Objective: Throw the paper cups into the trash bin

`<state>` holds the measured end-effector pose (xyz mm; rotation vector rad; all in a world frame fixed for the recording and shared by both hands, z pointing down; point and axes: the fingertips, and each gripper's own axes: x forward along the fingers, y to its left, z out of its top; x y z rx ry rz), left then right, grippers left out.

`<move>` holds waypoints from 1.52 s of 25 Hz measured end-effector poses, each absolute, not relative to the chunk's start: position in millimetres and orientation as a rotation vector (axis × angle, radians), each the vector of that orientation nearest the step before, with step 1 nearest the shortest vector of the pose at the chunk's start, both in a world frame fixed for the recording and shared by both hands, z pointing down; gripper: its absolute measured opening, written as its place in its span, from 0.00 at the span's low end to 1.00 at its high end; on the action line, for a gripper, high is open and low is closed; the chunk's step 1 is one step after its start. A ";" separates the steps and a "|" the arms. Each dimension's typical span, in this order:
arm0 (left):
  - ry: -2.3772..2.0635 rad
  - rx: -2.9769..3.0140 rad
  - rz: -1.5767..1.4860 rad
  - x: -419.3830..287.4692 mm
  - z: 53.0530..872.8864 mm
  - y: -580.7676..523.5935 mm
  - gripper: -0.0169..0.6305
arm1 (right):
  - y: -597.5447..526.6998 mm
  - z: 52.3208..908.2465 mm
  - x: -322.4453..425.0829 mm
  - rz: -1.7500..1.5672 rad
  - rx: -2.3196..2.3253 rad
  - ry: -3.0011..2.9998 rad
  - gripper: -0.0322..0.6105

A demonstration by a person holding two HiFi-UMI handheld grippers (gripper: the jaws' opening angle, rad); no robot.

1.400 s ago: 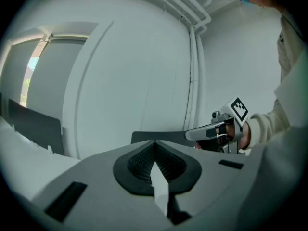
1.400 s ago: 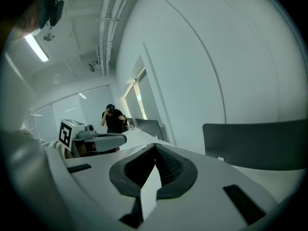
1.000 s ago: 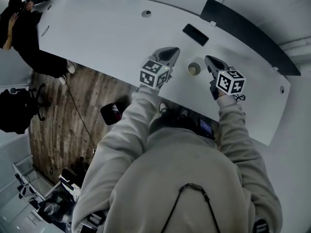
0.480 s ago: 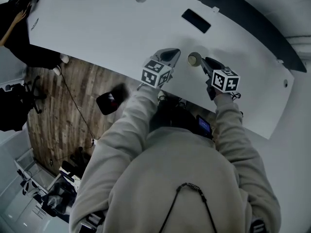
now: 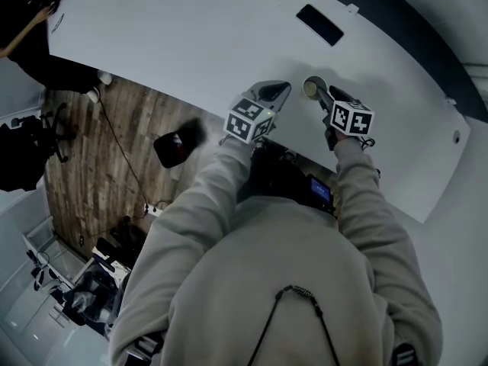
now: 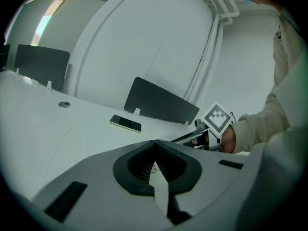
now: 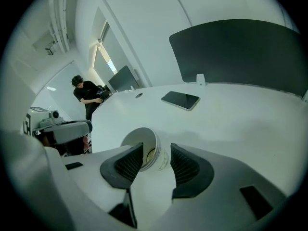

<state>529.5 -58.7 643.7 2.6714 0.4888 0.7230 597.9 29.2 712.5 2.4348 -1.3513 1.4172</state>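
fingers (image 7: pixel 185 165) of the right gripper (image 7: pixel 155 153) parted, just been opening, with the paper cup (image 7: pixel 143 141) between them on the white table (image 7: pixel 231 124); firm press on its wall not evident. fingers (image 6: pixel 139 165) of the left gripper (image 6: pixel 155 143) closed together, empty, at nine o'clock from the cup in the head view. dark phone (image 7: pixel 180 100) at one o'clock beyond the cup.

White table (image 5: pixel 175 44) bears a phone (image 5: pixel 320 24) and paper cup (image 5: pixel 313 87).
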 end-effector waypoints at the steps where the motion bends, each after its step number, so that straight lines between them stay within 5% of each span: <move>1: 0.489 2.670 0.723 527.7 644.1 -57.3 0.02 | 28.8 714.6 598.1 1.420 2.440 -1.340 0.30; 3: 0.490 2.672 0.736 524.7 646.2 -56.2 0.02 | 28.5 716.2 600.1 1.412 2.451 -1.320 0.26; 5: 0.487 2.673 0.746 522.3 647.7 -58.0 0.02 | 28.4 715.4 602.5 1.392 2.449 -1.305 0.12; 19: 0.474 2.745 0.673 535.1 603.1 -66.0 0.02 | 30.7 650.9 607.5 1.248 2.482 -1.347 0.11; 38: 0.702 3.069 0.021 579.9 327.7 -1.4 0.02 | 116.3 331.1 659.8 0.426 2.792 -1.270 0.11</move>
